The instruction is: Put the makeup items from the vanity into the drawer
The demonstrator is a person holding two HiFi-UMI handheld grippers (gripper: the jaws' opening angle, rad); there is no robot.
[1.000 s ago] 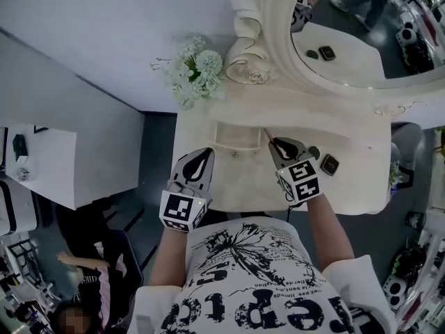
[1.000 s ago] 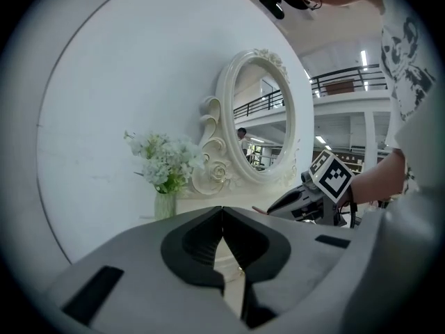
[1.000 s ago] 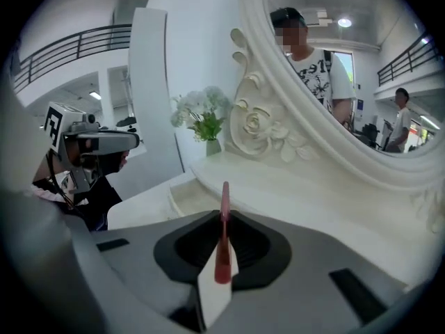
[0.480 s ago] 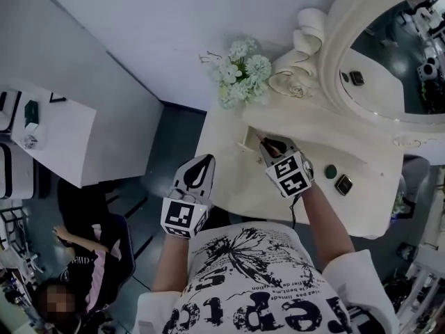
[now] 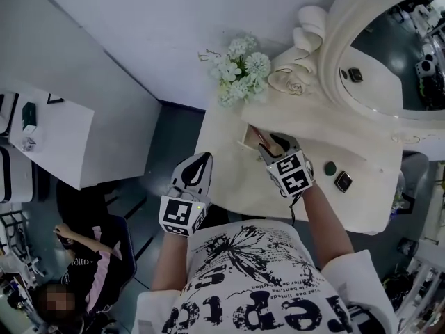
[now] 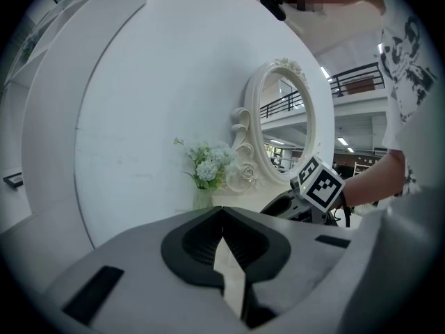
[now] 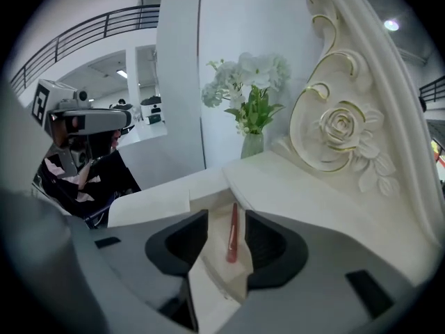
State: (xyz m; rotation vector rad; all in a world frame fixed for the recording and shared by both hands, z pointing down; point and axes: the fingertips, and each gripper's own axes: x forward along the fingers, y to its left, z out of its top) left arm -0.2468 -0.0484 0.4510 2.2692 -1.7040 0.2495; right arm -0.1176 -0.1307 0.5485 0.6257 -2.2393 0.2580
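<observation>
**Red liner [image 7: 231, 232] released — round compact [image 5: 331, 167], square compact [image 5: 342, 181] remain.**
Our right tool's [image 7: 226, 239] jaws, just opening, flank it in the drawer [image 5: 247, 141]; left tool [image 6: 222, 214] pressed together, empty.

Slim red makeup pencil [image 7: 231, 232]: inside the open drawer, long axis running from near to far; whether flat or tilted, not clear.
Shallow cream drawer [image 5: 247, 139]: pulled open at the left part of the vanity, pale inside, holding the red pencil.
Round dark green compact [image 5: 331, 166]: flat on the vanity top, well right of the drawer.
Square dark compact with a pale rim [image 5: 343, 181]: flat on the top, just beside the round one, slightly nearer and further right.
Cream vanity top [image 5: 236, 186]: smooth, pale, bearing both compacts on its right part.
</observation>
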